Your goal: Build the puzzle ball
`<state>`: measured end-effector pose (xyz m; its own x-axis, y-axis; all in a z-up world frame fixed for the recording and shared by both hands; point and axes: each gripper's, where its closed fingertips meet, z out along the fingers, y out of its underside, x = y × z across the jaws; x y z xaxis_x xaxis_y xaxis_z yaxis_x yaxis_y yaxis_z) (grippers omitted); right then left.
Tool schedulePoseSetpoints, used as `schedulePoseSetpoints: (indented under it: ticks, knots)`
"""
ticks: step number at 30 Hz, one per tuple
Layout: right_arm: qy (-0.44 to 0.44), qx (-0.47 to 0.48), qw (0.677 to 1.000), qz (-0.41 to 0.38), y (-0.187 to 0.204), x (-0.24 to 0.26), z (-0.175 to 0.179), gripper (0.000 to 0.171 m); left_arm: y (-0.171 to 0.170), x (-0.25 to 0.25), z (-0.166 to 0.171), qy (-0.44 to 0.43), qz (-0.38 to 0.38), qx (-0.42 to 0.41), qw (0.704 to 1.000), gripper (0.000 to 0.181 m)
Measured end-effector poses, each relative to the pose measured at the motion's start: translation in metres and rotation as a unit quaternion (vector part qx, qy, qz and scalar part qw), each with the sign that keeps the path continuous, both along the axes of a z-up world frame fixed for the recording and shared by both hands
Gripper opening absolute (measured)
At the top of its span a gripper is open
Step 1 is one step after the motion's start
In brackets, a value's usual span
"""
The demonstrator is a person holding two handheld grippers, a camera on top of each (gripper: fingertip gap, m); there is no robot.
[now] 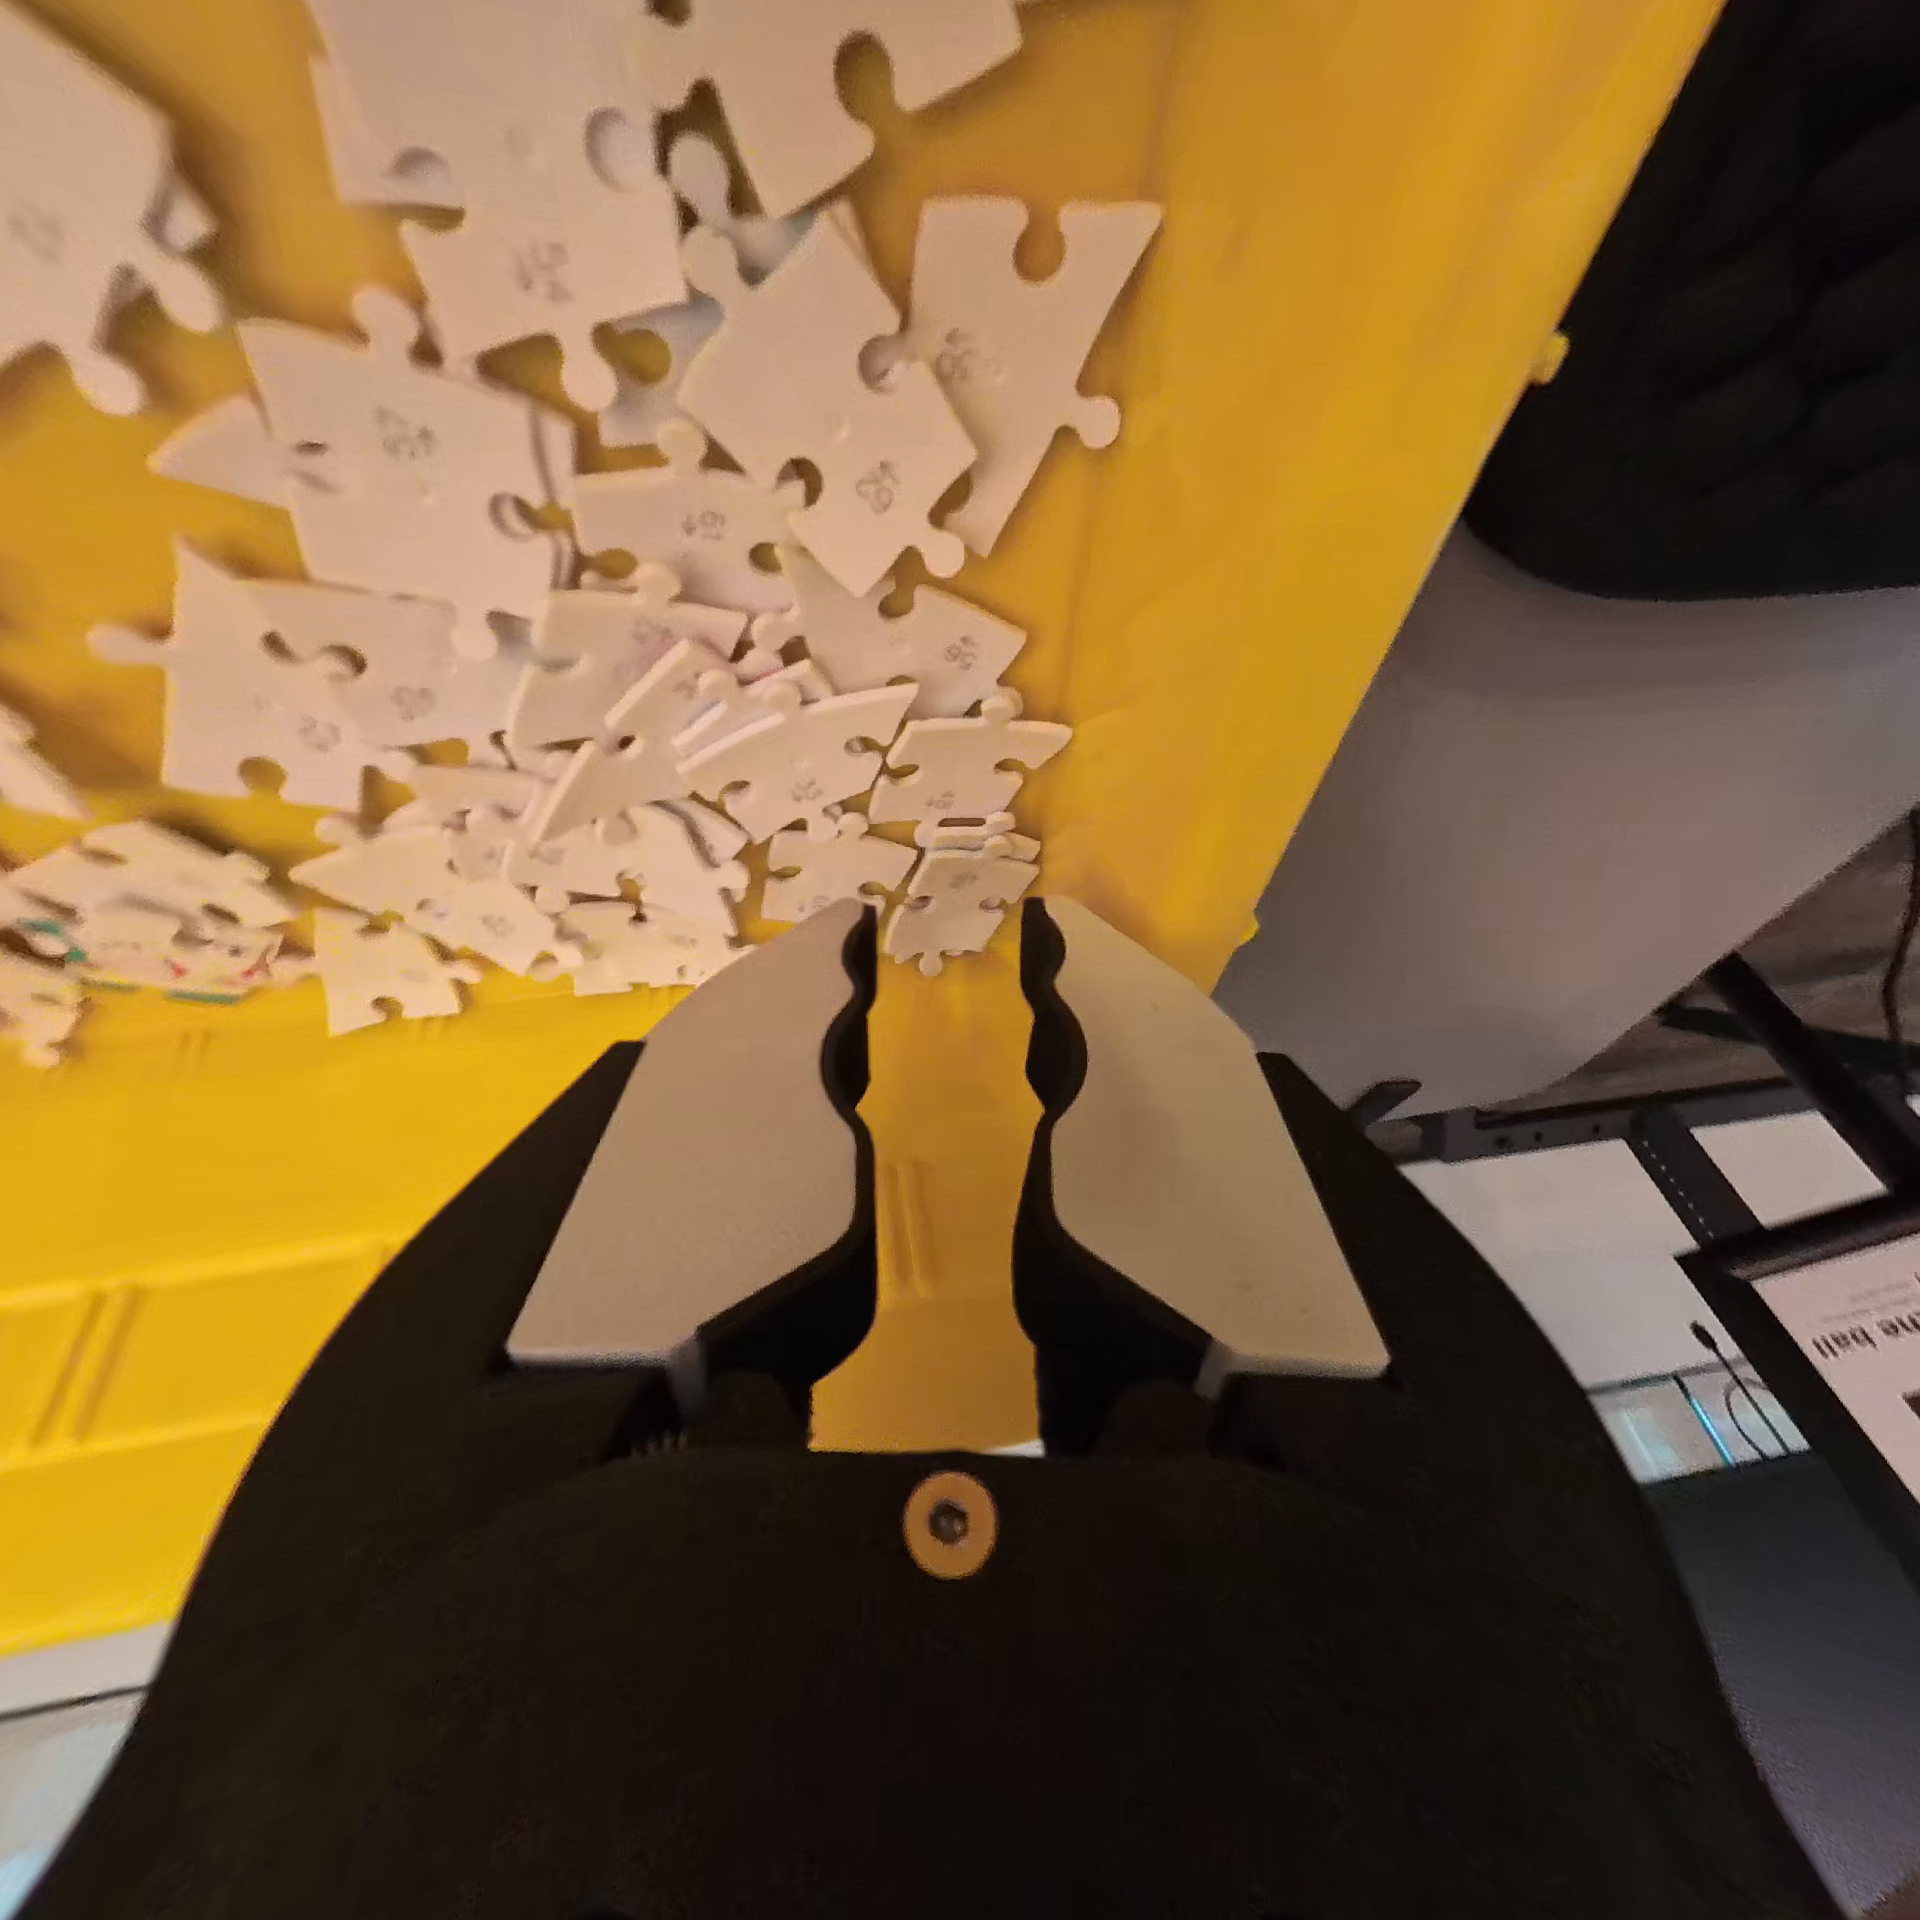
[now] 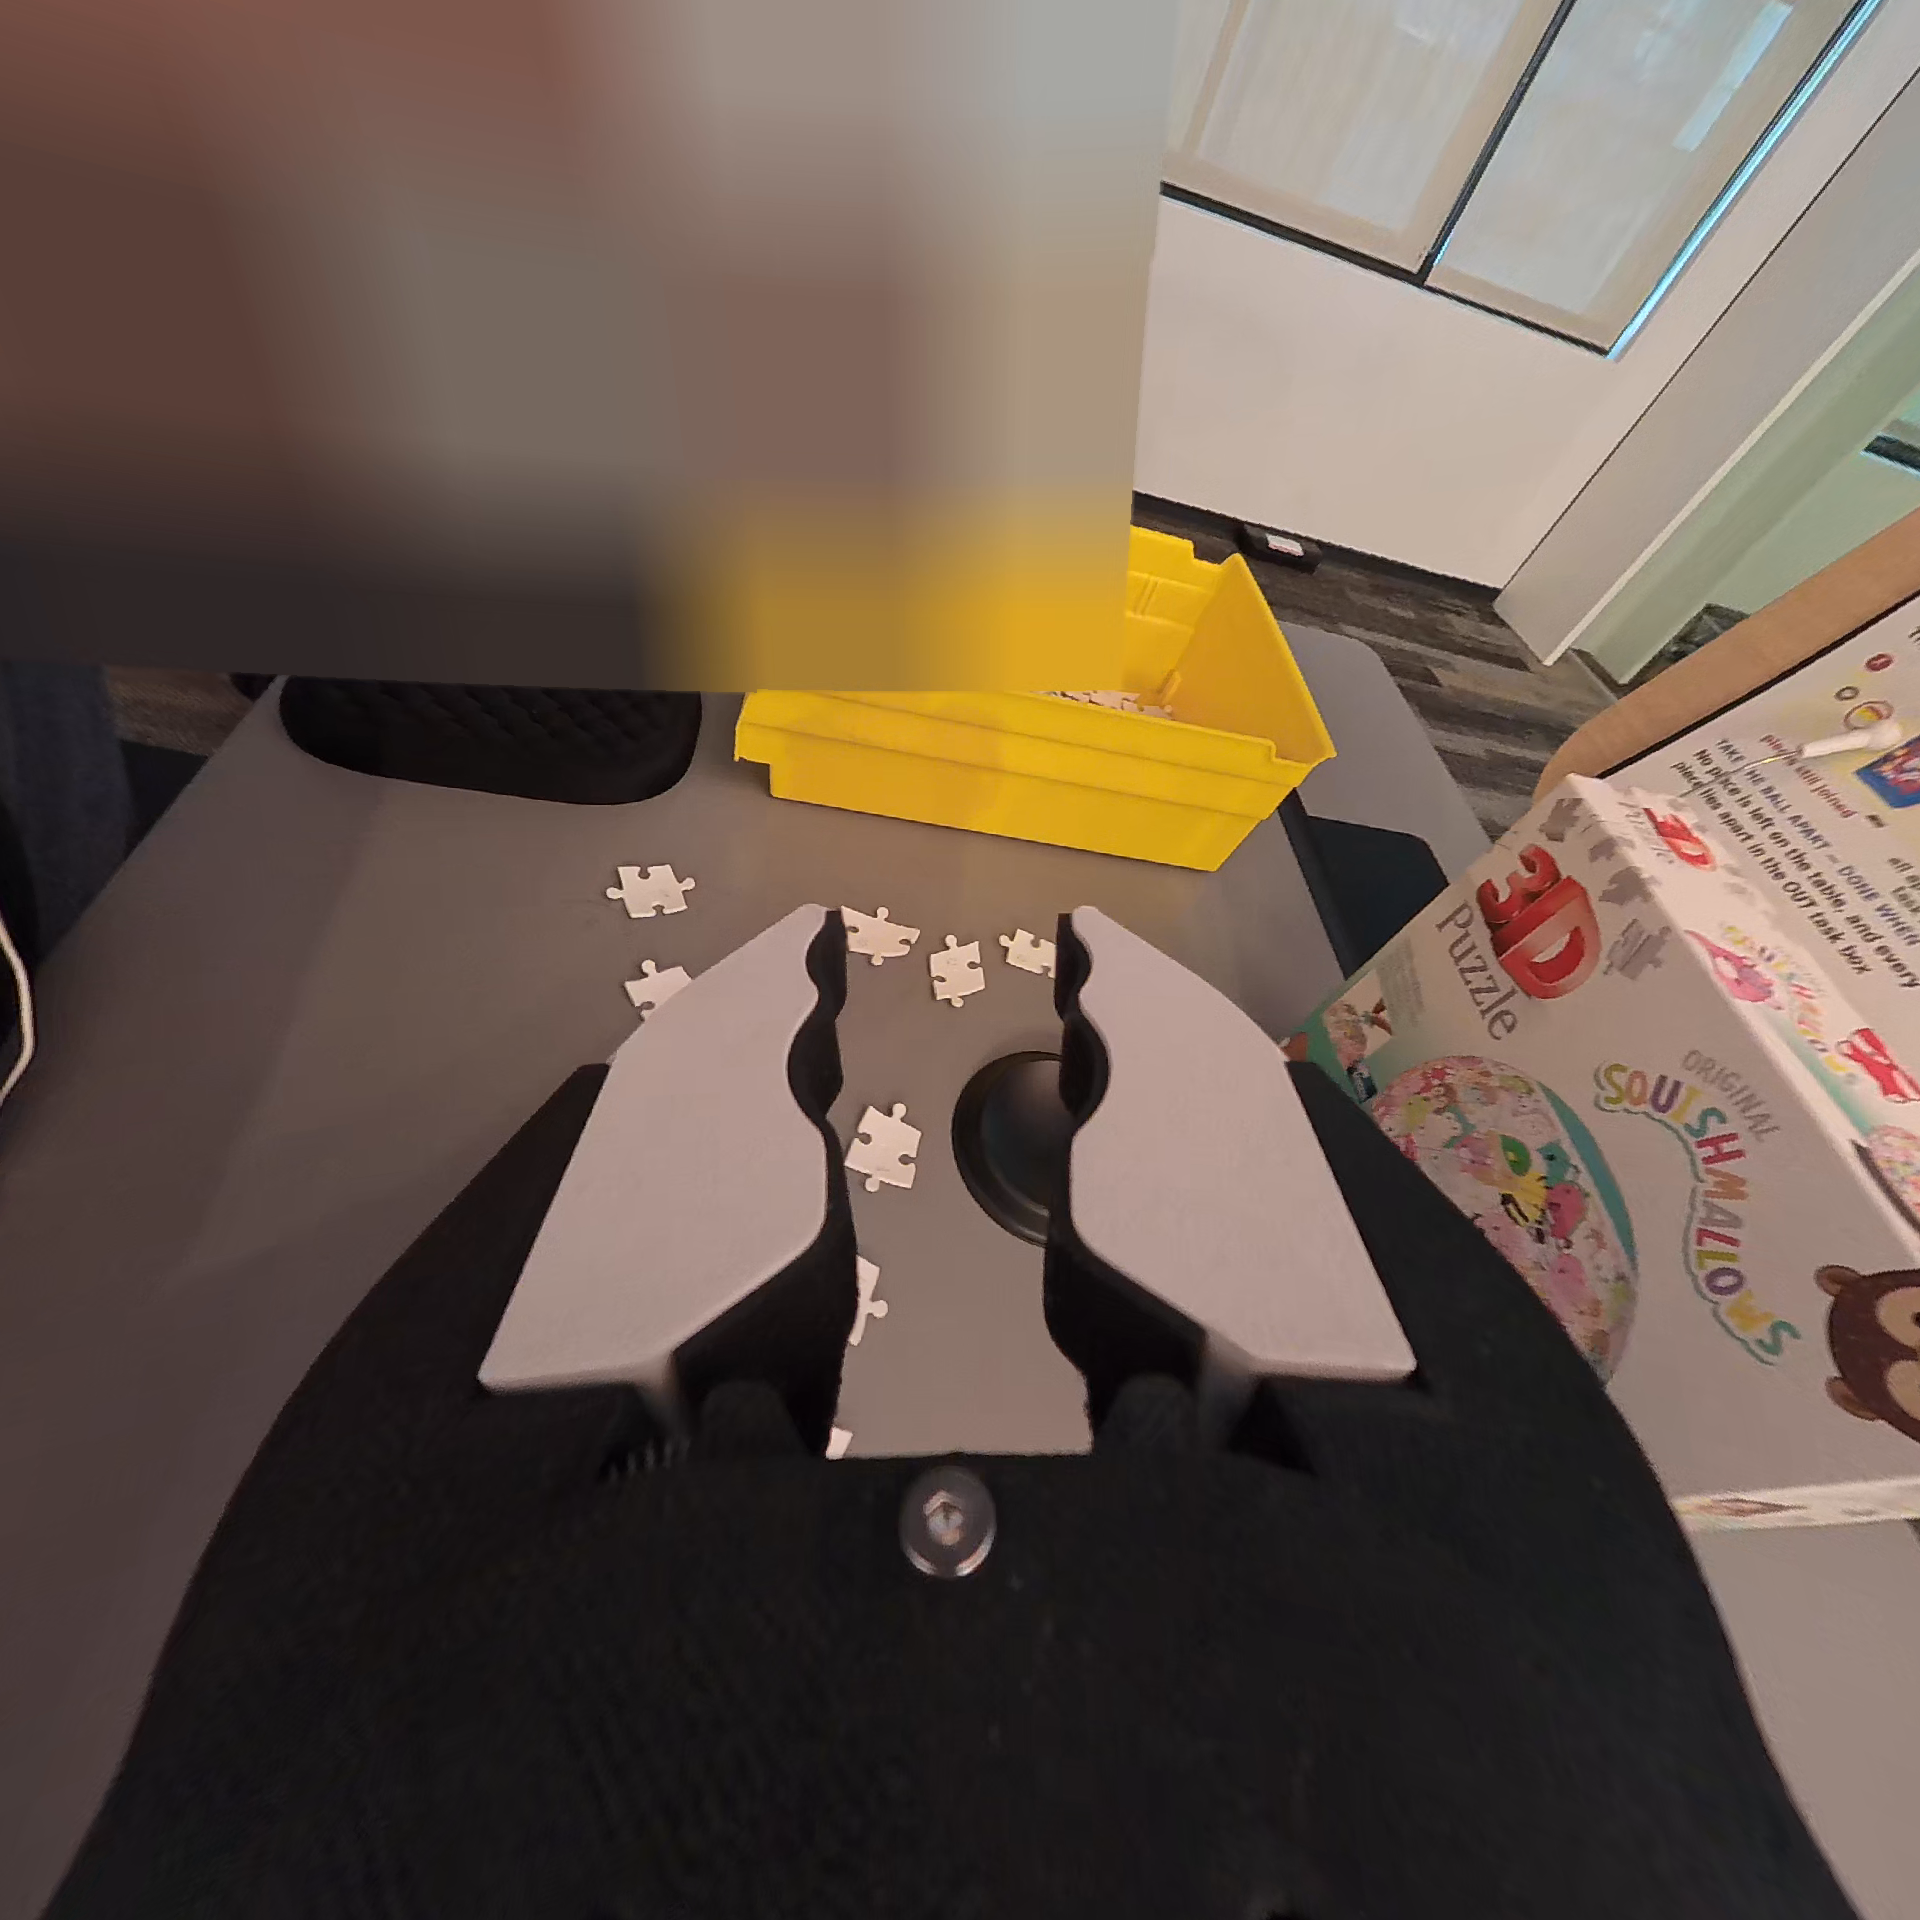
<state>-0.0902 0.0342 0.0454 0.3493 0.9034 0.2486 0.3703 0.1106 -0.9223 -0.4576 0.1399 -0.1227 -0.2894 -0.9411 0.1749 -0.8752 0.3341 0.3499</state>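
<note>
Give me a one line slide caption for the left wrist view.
Open left gripper poised over a heap of white puzzle pieces lying blank side up in the yellow bin.

White puzzle pieces [image 1: 582,582] lie heaped and overlapping, mostly blank side up, inside the yellow bin [image 2: 1029,769], while a few loose pieces [image 2: 883,1143] lie flat, scattered on the grey table [image 2: 312,1039].

From my remote seat: smooth, glossy yellow plastic bin [image 1: 1195,520] holding matt white card-like puzzle pieces [image 1: 831,436]; my 2 grippers show matt grey finger plates [image 2: 686,1143] on rough black bodies; a matt grey table [image 2: 312,987]; a glossy printed cardboard box [image 2: 1662,1195].
</note>
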Motion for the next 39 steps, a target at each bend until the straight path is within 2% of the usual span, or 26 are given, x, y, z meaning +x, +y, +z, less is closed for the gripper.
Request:
schedulePoseSetpoints:
  ticks: [3,7,13,15,19,24,26,27,32,35,39]
  knots:
    - [-0.002,-0.001,1.0,0.004,0.0,-0.001,-0.002,0.039,0.003,-0.011,-0.006,0.041,-0.005,-0.01,0.999,0.023]
    - [-0.005,0.001,1.0,0.009,-0.002,-0.002,-0.002,0.039,0.011,-0.015,-0.015,0.051,-0.026,0.012,0.998,0.028]
    - [0.008,0.0,1.0,0.014,-0.003,0.0,0.002,0.039,0.021,-0.012,-0.018,0.029,-0.05,0.059,0.997,0.023]
    - [0.01,0.002,1.0,0.014,-0.004,0.001,0.004,0.039,0.029,-0.009,-0.018,0.022,-0.047,0.086,0.995,0.032]
    - [0.012,0.008,1.0,0.015,-0.007,0.001,0.007,0.039,0.046,0.002,-0.017,-0.012,-0.02,0.138,0.99,0.017]
    - [0.009,0.006,1.0,0.015,-0.007,0.002,0.006,0.039,0.053,0.0,-0.008,-0.031,0.007,0.152,0.988,0.01]
    - [0.006,0.005,1.0,0.014,-0.006,0.001,0.005,0.039,0.047,0.0,-0.004,-0.035,0.031,0.142,0.989,0.02]
    - [0.006,0.005,1.0,0.014,-0.006,0.002,0.005,0.039,0.04,0.0,-0.002,-0.038,0.045,0.127,0.99,0.015]
    - [0.004,-0.002,1.0,0.016,-0.005,0.001,0.002,0.039,0.019,0.007,0.001,-0.059,0.06,0.078,0.993,0.019]
    - [0.0,-0.003,1.0,0.018,-0.005,-0.001,0.0,0.039,0.018,-0.001,-0.006,-0.026,0.026,0.079,0.996,0.027]
    - [-0.002,-0.002,1.0,0.02,-0.005,-0.001,-0.001,0.039,0.022,-0.004,-0.016,-0.009,0.029,0.085,0.996,0.051]
